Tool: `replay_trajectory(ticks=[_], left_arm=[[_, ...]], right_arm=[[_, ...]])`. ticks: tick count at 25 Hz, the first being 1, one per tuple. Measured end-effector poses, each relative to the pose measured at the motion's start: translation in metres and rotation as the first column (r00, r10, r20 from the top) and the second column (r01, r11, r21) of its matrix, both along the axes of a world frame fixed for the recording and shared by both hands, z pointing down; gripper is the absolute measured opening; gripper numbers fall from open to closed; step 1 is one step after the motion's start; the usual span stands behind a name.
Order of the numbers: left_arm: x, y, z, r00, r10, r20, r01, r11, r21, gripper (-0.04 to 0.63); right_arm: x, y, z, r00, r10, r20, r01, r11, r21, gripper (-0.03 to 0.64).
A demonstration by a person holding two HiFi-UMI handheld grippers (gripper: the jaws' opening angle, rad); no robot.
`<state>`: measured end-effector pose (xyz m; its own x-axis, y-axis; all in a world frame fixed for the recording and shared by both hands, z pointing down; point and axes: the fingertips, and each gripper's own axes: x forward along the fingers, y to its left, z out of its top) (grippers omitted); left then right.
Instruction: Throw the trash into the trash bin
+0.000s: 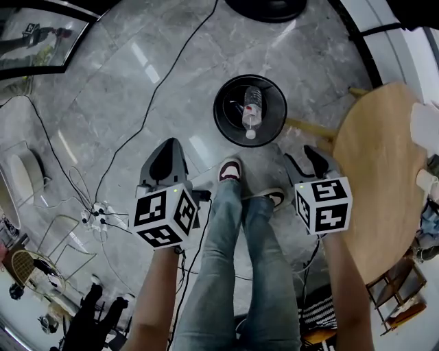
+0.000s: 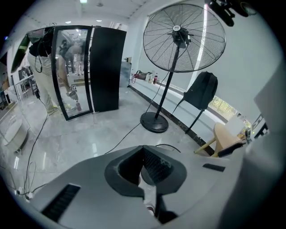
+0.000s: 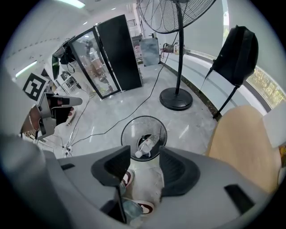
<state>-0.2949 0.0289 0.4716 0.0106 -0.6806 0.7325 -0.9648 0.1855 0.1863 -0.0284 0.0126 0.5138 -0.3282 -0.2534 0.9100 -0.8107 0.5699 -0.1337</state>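
A round black trash bin [image 1: 223,110] stands on the grey marble floor just ahead of the person's shoes. A clear plastic bottle [image 1: 252,110] with a white cap lies inside it. In the right gripper view the same bin [image 3: 127,134] and bottle [image 3: 147,145] show just beyond the jaws. My right gripper [image 1: 305,161] [image 3: 143,156] hangs to the right of the bin and points steeply down, open, with nothing between its pads. To the bin's left, my left gripper [image 1: 167,154] [image 2: 144,152] has its jaws together and holds nothing.
A round wooden table [image 1: 384,185] fills the right side. A standing fan [image 2: 178,40] has its base [image 1: 267,7] beyond the bin. Black cables [image 1: 137,123] and a power strip [image 1: 96,216] lie on the floor at left. The person's legs [image 1: 233,260] are between the grippers.
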Motion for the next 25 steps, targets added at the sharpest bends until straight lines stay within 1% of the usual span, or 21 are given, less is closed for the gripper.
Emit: replay_trajectory(ticks=[3, 6, 8, 10, 12, 14, 17, 18, 21, 23, 25], left_arm=[[0.009, -0.005, -0.018, 1.0, 0.024, 0.005, -0.024, 1.0, 0.013, 0.009], [0.022, -0.015, -0.051, 0.998, 0.059, 0.006, -0.059, 0.997, 0.042, 0.009], [0.033, -0.021, -0.082, 0.996, 0.085, 0.001, -0.084, 0.994, 0.068, 0.009], [0.044, -0.025, -0.123, 0.994, 0.112, -0.006, -0.111, 0.99, 0.089, 0.009], [0.055, -0.029, -0.172, 0.989, 0.147, -0.005, -0.145, 0.982, 0.12, 0.009], [0.063, -0.041, -0.228, 0.981, 0.193, 0.014, -0.192, 0.965, 0.179, 0.009], [0.076, -0.051, -0.311, 0.969, 0.245, 0.04, -0.247, 0.932, 0.266, 0.009], [0.08, -0.054, -0.336, 0.965, 0.258, 0.042, -0.259, 0.921, 0.291, 0.009], [0.088, -0.062, -0.401, 0.954, 0.292, 0.067, -0.296, 0.881, 0.368, 0.009], [0.091, -0.064, -0.441, 0.945, 0.313, 0.098, -0.324, 0.849, 0.417, 0.009], [0.094, -0.066, -0.478, 0.936, 0.332, 0.117, -0.346, 0.812, 0.469, 0.009]], right_arm=[[0.006, 0.0, -0.023, 0.997, 0.061, 0.046, -0.062, 0.998, 0.012, 0.204], [0.013, 0.003, -0.058, 0.975, 0.17, 0.141, -0.174, 0.985, 0.017, 0.186], [0.022, 0.005, -0.094, 0.947, 0.245, 0.209, -0.257, 0.966, 0.029, 0.162], [0.037, 0.01, -0.141, 0.916, 0.308, 0.256, -0.332, 0.942, 0.054, 0.128], [0.057, 0.013, -0.196, 0.879, 0.372, 0.298, -0.414, 0.905, 0.094, 0.09], [0.081, 0.01, -0.253, 0.831, 0.432, 0.35, -0.507, 0.847, 0.158, 0.047], [0.131, 0.012, -0.338, 0.758, 0.506, 0.413, -0.629, 0.735, 0.253, 0.026], [0.151, 0.014, -0.364, 0.734, 0.527, 0.429, -0.663, 0.693, 0.282, 0.01], [0.208, 0.026, -0.439, 0.663, 0.563, 0.493, -0.745, 0.559, 0.363, 0.008], [0.242, 0.043, -0.484, 0.619, 0.566, 0.544, -0.785, 0.465, 0.409, 0.008], [0.276, 0.064, -0.523, 0.578, 0.571, 0.583, -0.814, 0.361, 0.455, 0.006]])
